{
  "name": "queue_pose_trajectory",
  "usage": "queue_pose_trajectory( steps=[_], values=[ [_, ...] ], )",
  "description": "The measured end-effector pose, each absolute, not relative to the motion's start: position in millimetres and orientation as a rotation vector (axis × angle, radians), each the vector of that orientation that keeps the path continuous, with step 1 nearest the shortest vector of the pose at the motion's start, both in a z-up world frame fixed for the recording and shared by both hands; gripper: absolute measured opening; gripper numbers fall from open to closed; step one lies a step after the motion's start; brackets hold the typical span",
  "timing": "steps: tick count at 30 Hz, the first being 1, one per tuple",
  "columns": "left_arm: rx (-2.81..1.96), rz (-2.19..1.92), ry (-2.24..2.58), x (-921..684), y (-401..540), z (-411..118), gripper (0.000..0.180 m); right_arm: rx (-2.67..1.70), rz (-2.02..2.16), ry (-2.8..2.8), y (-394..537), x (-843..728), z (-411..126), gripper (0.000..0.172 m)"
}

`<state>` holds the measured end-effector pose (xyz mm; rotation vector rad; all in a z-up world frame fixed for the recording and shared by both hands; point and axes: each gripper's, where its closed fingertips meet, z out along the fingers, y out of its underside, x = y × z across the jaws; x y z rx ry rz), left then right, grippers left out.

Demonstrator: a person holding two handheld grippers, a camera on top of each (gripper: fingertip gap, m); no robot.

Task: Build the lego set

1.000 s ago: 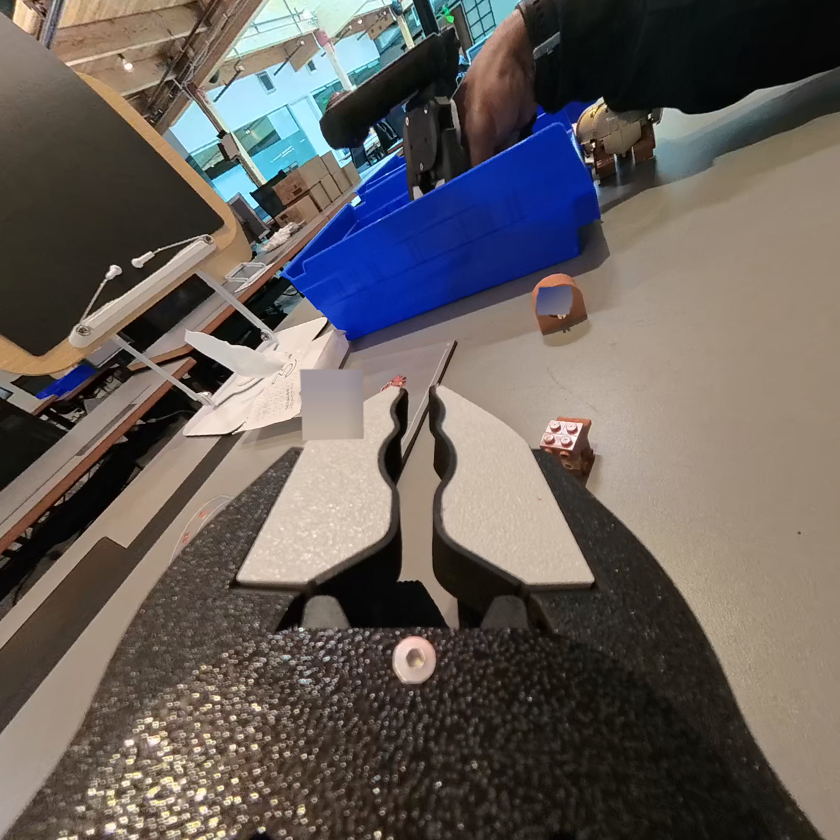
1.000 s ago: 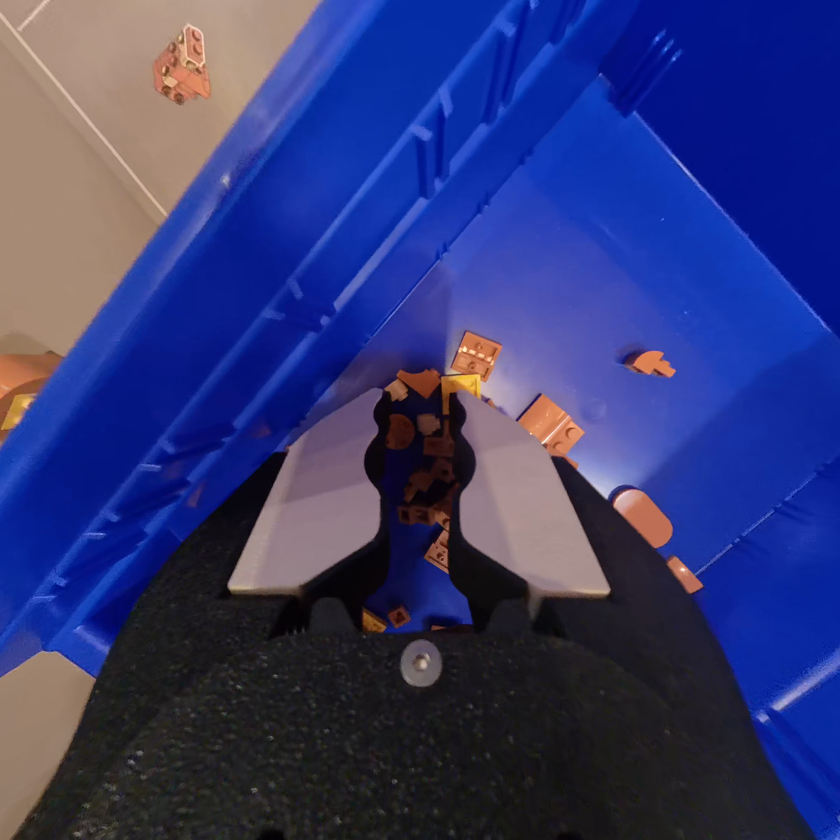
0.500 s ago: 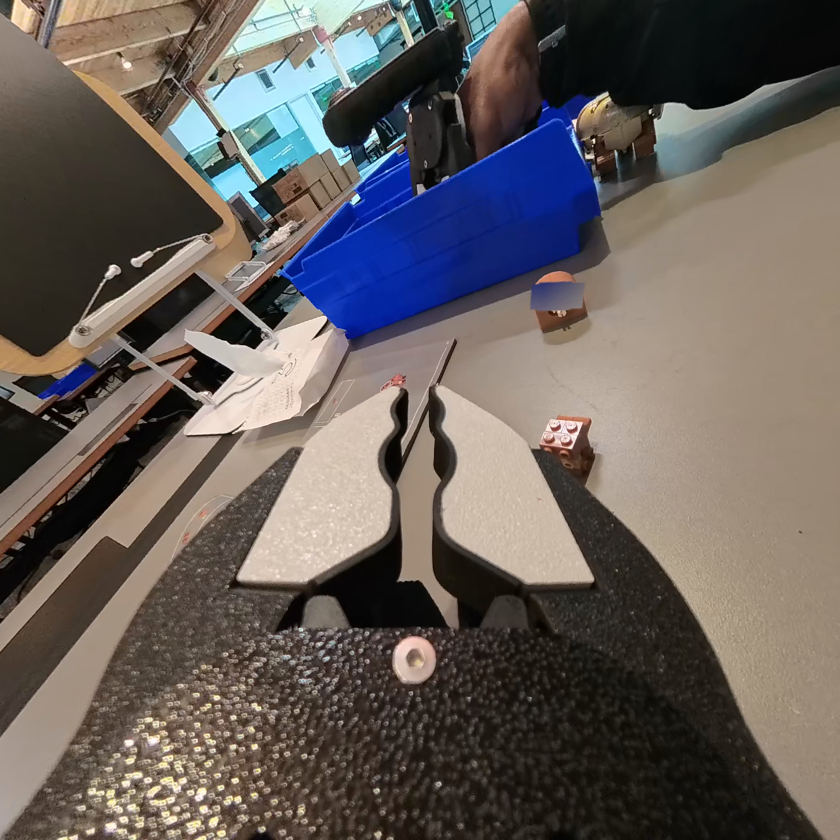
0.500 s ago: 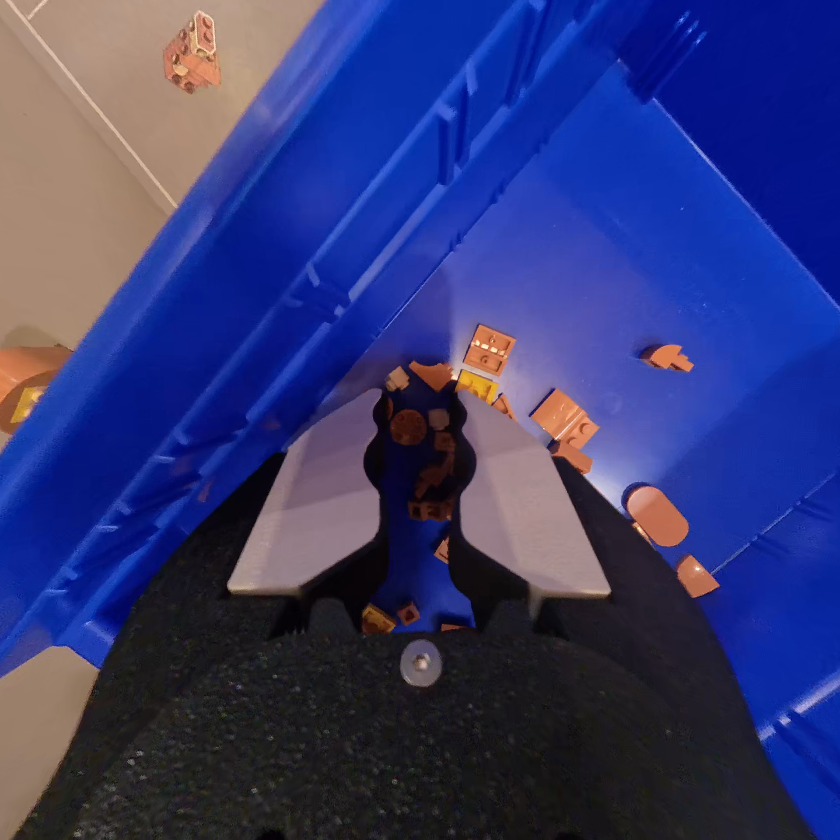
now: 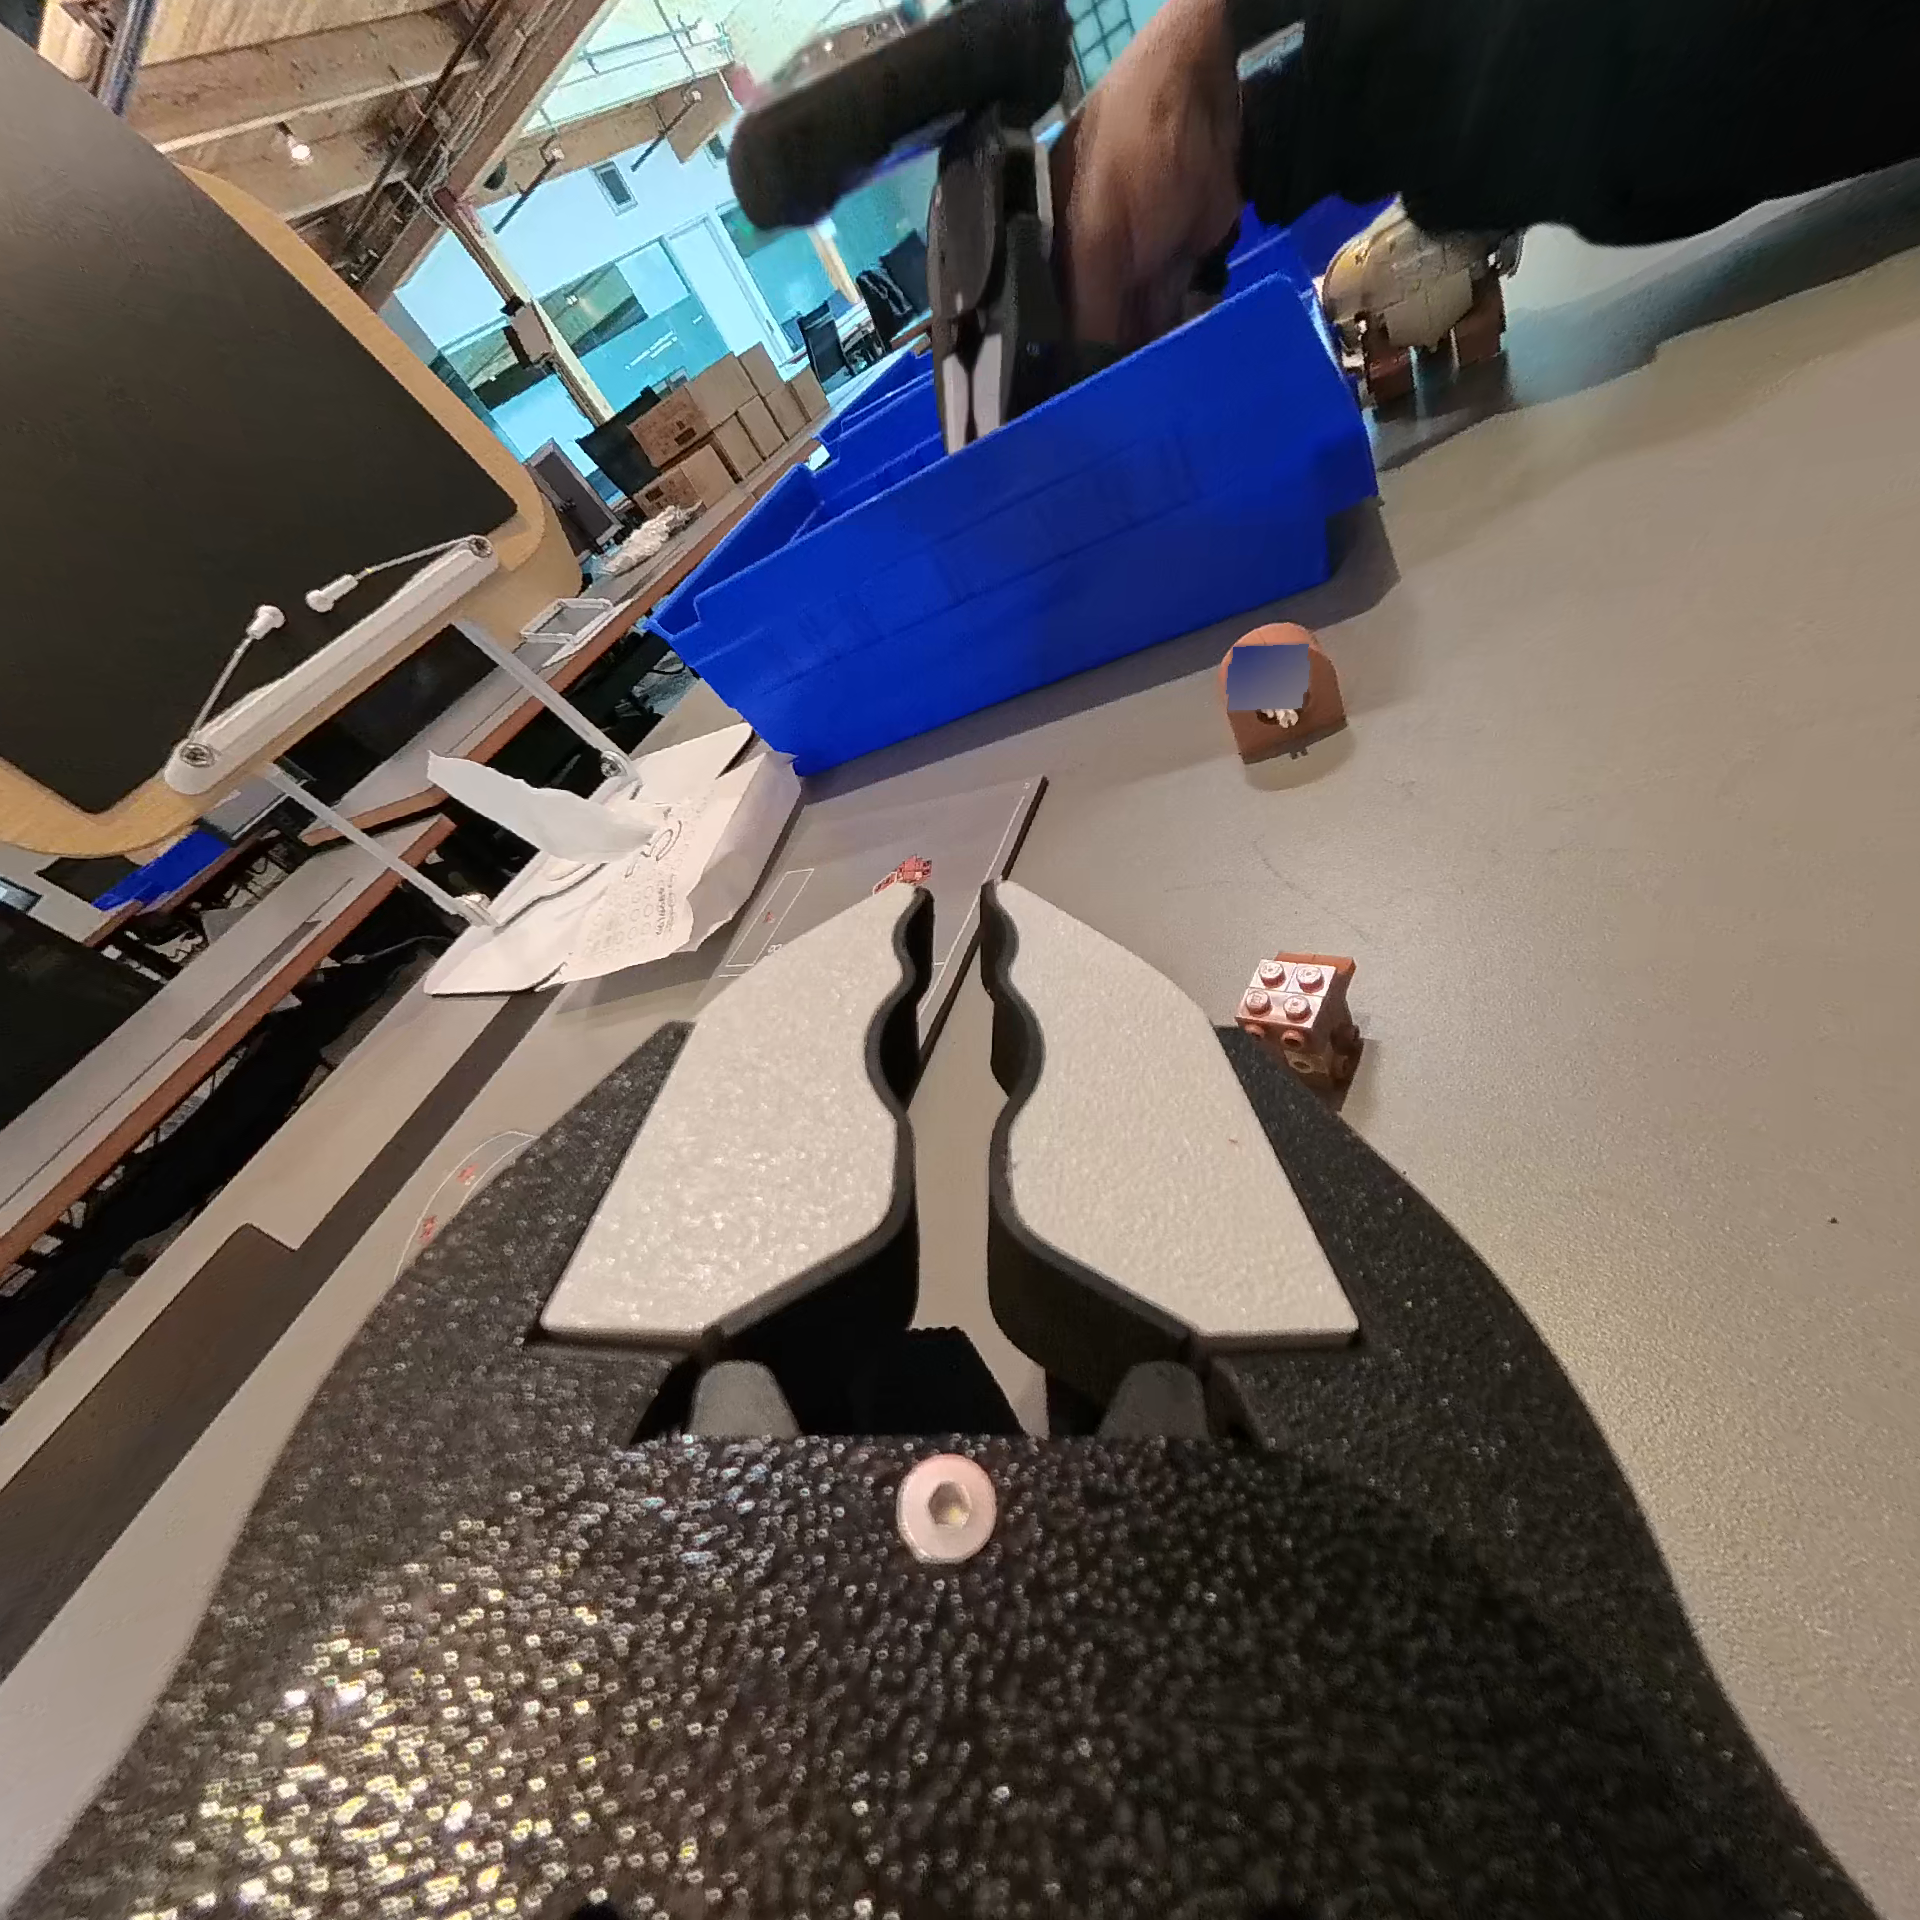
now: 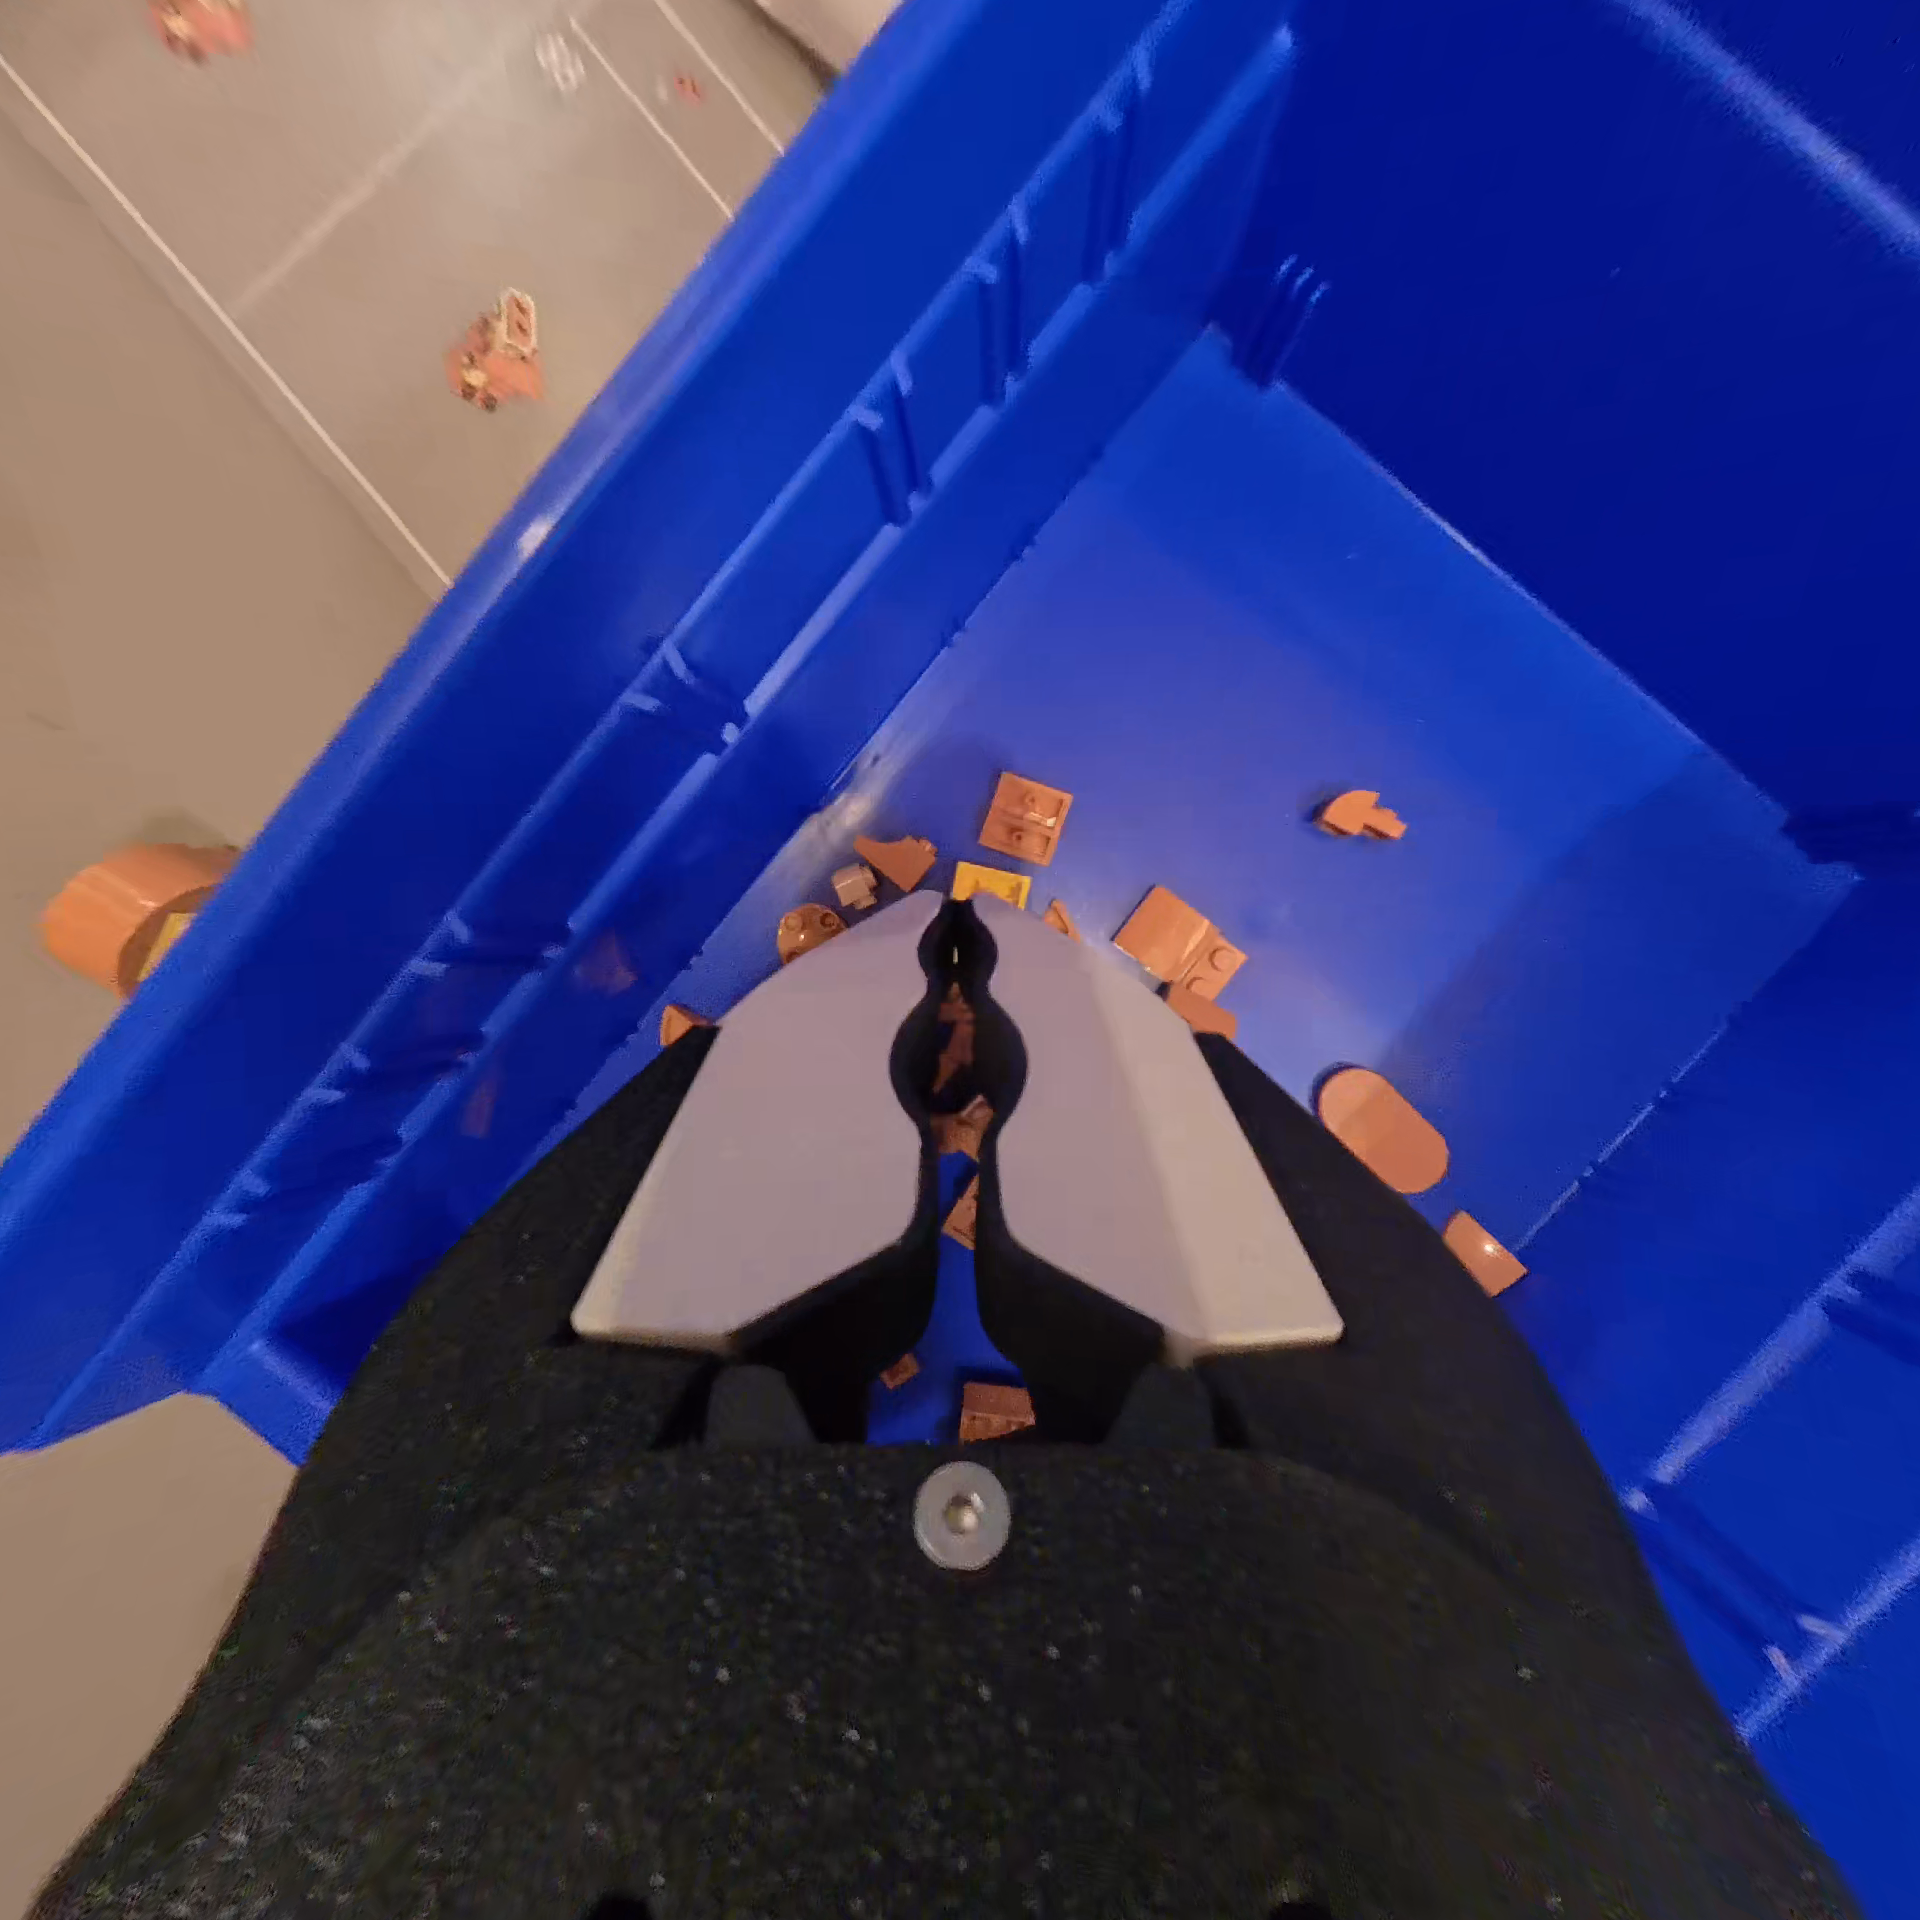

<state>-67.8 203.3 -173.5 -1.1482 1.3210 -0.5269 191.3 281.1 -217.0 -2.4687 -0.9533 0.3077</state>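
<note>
1. Your right gripper [image 6: 957, 914] is down inside the blue bin [image 6: 727, 582], fingertips pressed together at the tip. Nothing visibly caught between them.
2. Just past those tips lies a yellow tile [image 6: 992, 884], nearly touching. Brown pieces [image 6: 1179, 935] are scattered around it on the bin floor, more to the right than to the left.
3. Your left gripper [image 5: 956, 904] sits low over the grey table [image 5: 1610, 831], fingers a narrow slit apart, holding nothing.
4. Nearest to it is a small brown studded block [image 5: 1299, 1013], just to the right of its right finger, not touching.
5. Farther ahead and right stands a brown arch piece [image 5: 1286, 694]; the bin lies beyond, well apart from the left gripper.
6. White paper [image 5: 623, 883] lies ahead-left.
</note>
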Motion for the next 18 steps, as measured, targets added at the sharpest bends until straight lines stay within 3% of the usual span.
queue_pose_trajectory(
  steps=[7,13,18],
  values=[
    [-1.149,-0.519,1.33,-67,203,-175,0.008,-2.478,0.239,-1.131,267,195,-229,0.0],
    [-1.146,-0.517,1.33,-67,203,-175,0.008,-2.424,0.212,-1.239,268,194,-237,0.016],
    [-1.146,-0.515,1.338,-66,202,-176,0.008,-2.423,0.165,-1.282,271,197,-246,0.015]
  ],
)
